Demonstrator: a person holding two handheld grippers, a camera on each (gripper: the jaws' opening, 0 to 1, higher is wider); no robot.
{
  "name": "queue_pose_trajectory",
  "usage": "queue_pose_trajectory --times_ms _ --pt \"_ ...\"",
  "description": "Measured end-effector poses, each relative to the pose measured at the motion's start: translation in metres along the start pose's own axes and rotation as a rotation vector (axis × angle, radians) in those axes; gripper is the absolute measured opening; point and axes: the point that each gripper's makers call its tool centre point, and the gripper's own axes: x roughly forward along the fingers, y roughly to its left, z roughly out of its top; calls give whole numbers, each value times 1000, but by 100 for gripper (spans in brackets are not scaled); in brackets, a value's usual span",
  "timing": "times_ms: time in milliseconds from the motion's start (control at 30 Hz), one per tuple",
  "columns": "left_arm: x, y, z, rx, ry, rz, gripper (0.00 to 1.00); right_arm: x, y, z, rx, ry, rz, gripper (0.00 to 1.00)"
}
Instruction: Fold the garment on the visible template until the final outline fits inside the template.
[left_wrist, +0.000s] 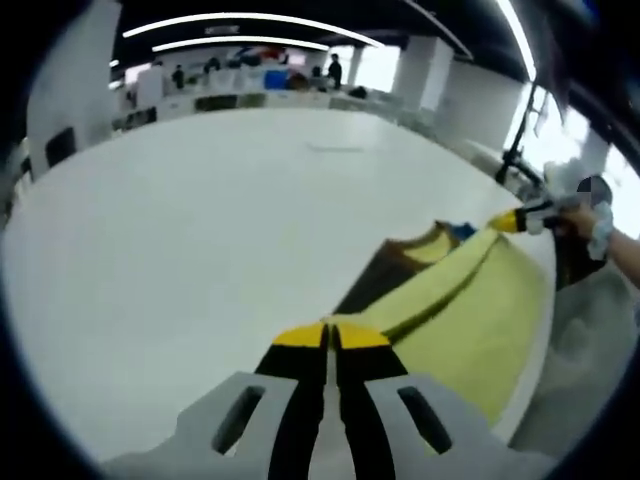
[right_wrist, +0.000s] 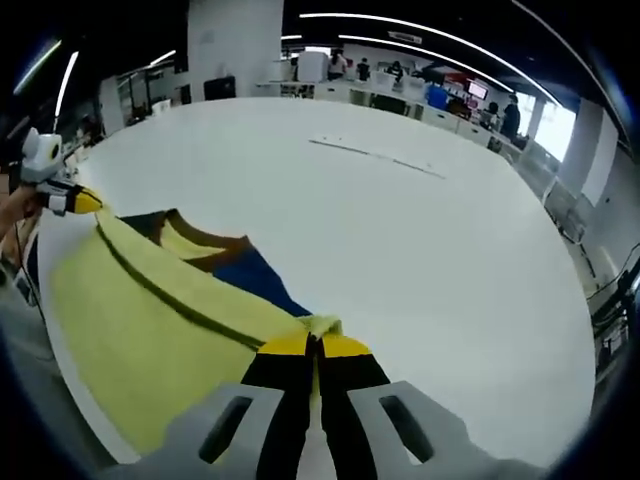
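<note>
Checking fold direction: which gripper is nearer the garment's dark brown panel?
Left. The left gripper pinches the garment beside its brown panel; the right gripper holds the blue-panel end.

Soft cloth on a smooth, pale tabletop

The garment (left_wrist: 470, 310) at lower right of the left gripper view looks like matt knit cloth, yellow with darker brown and blue bands, softly creased. The table (left_wrist: 200, 260) beneath it is a smooth white surface with a faint sheen. The left gripper (left_wrist: 330, 338) at bottom centre has hard, smooth grey plastic-looking arms and jaws of matt black with yellow tips; the right gripper (right_wrist: 315, 345), bottom centre of its own view, looks the same.
</note>
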Motion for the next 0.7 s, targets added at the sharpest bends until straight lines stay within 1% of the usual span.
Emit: queue_pose_trajectory --times_ms 200,300,333,467,567,633,700 --pt "1 1 -4 22 8 5 0 3 4 -7 -19 14 1 2" --pt "1 1 -1 88 2 17 0 1 2 -4 -10 -2 -5 2" --pt "1 0 -1 98 3 19 0 1 2 -4 -7 -2 -3 2" --pt "3 2 -3 86 14 27 0 0 1 -3 -9 -4 -7 3" --pt "2 2 0 80 0 33 1 -3 1 -1 -13 -15 -12 4" --pt "0 3 2 98 -8 39 0 -5 -1 0 -10 -25 -15 4" --pt "-2 5 6 125 -20 54 2 -7 -3 1 5 -32 -14 5"
